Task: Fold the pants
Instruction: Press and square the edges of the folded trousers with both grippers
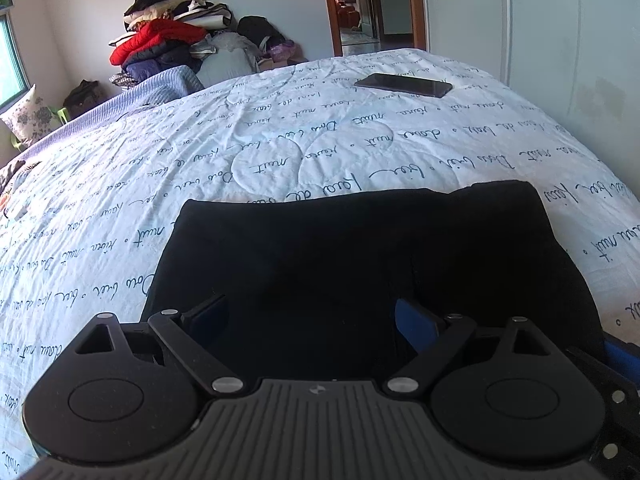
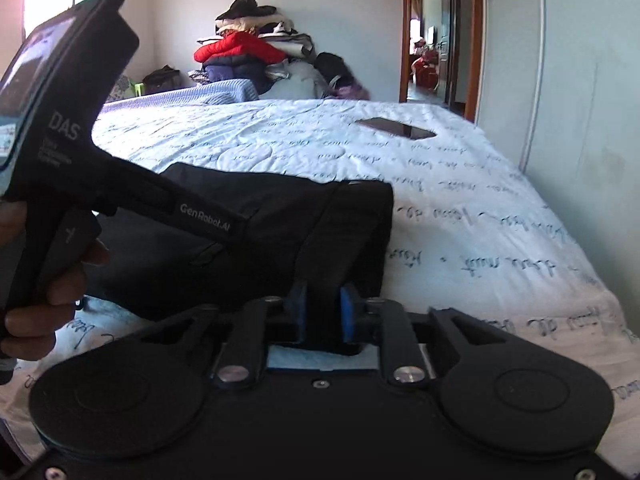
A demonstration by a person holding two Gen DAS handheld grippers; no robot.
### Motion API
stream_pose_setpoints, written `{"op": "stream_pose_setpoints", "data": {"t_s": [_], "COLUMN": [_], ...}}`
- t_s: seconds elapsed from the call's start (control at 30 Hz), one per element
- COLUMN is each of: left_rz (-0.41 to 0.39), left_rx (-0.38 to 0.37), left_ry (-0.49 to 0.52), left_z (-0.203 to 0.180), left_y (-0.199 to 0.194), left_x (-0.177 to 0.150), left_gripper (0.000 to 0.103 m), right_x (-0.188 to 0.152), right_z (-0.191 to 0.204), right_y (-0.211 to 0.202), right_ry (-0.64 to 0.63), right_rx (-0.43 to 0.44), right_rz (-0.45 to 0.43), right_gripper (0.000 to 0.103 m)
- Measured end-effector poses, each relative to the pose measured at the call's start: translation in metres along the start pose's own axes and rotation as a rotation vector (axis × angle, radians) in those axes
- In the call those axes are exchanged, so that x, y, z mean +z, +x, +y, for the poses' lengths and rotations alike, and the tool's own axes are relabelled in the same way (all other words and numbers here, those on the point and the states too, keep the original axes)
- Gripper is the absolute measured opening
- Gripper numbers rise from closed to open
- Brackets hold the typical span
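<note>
- My right tongs (image 2: 323, 312) clamped on the near edge of the black pants (image 2: 280, 232)
- My left tongs (image 1: 310, 312) spread wide above the cloth, gripping nothing
- Pants lie partly folded on the bed (image 1: 280, 140), near its front edge
- Risk: thin one-sided pinch slips, or a one-handed pull skews the fold
- Phone (image 1: 404, 85) well beyond, safe

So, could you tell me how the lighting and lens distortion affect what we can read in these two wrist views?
Left wrist view: fisheye bows the bed into a dome; the black pants lose nearly all fold detail. Right wrist view: the window blows out to glare, the phone looks soft, and the pants are a little more legible where the right gripper pinches them.
</note>
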State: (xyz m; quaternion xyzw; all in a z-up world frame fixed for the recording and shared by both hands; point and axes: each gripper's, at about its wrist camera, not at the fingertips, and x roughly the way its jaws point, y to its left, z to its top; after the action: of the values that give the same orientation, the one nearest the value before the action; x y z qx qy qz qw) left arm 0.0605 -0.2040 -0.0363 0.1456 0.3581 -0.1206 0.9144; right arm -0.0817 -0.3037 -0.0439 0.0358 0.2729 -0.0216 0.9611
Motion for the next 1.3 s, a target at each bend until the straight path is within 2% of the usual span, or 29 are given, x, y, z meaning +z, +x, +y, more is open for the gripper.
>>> {"op": "stream_pose_setpoints", "data": {"t_s": [0.23, 0.3, 0.43, 0.53, 0.63, 0.7, 0.83, 0.93, 1.1, 1.17, 1.23, 1.3], "left_rz": [0.002, 0.006, 0.004, 0.005, -0.003, -0.002, -0.025, 0.007, 0.089, 0.105, 0.095, 0.073], "left_rx": [-0.007, -0.009, -0.006, 0.001, 0.007, 0.003, 0.026, 0.015, -0.012, -0.004, 0.0, 0.028], "left_ry": [0.011, 0.009, 0.008, 0.002, 0.021, 0.032, -0.003, -0.04, -0.005, 0.037, 0.086, 0.11], "left_z": [0.0, 0.001, 0.001, 0.0, -0.002, -0.001, 0.016, 0.033, 0.053, 0.057, 0.058, 0.06], "left_y": [0.0, 0.002, 0.003, 0.005, 0.003, 0.002, -0.008, -0.009, -0.011, -0.014, -0.019, -0.024], "left_x": [-0.002, -0.002, -0.002, -0.002, -0.003, -0.004, -0.001, 0.003, -0.007, -0.017, -0.028, -0.034], "left_gripper": [0.093, 0.093, 0.095, 0.095, 0.095, 0.095, 0.094, 0.095, 0.095, 0.095, 0.096, 0.097], "right_x": [-0.003, 0.001, 0.013, 0.023, 0.022, 0.016, 0.024, 0.039, 0.064, 0.065, 0.064, 0.068], "right_z": [0.002, -0.001, -0.005, -0.001, 0.002, 0.005, -0.005, -0.011, -0.011, -0.013, -0.018, -0.017], "right_y": [0.003, 0.001, -0.008, 0.002, 0.029, 0.037, 0.029, 0.036, 0.078, 0.098, 0.104, 0.094], "right_ry": [0.01, 0.03, 0.028, -0.011, -0.041, -0.105, -0.056, -0.027, -0.043, -0.076, -0.07, -0.047], "right_rx": [-0.022, -0.017, -0.071, -0.029, 0.031, 0.003, 0.022, 0.036, 0.067, 0.023, 0.013, 0.019], "right_rz": [0.026, 0.031, -0.031, -0.033, 0.047, 0.081, 0.064, 0.029, 0.043, 0.084, 0.103, 0.082], "right_gripper": [0.01, 0.013, 0.017, 0.017, 0.017, 0.016, 0.017, 0.017, 0.017, 0.016, 0.02, 0.021]}}
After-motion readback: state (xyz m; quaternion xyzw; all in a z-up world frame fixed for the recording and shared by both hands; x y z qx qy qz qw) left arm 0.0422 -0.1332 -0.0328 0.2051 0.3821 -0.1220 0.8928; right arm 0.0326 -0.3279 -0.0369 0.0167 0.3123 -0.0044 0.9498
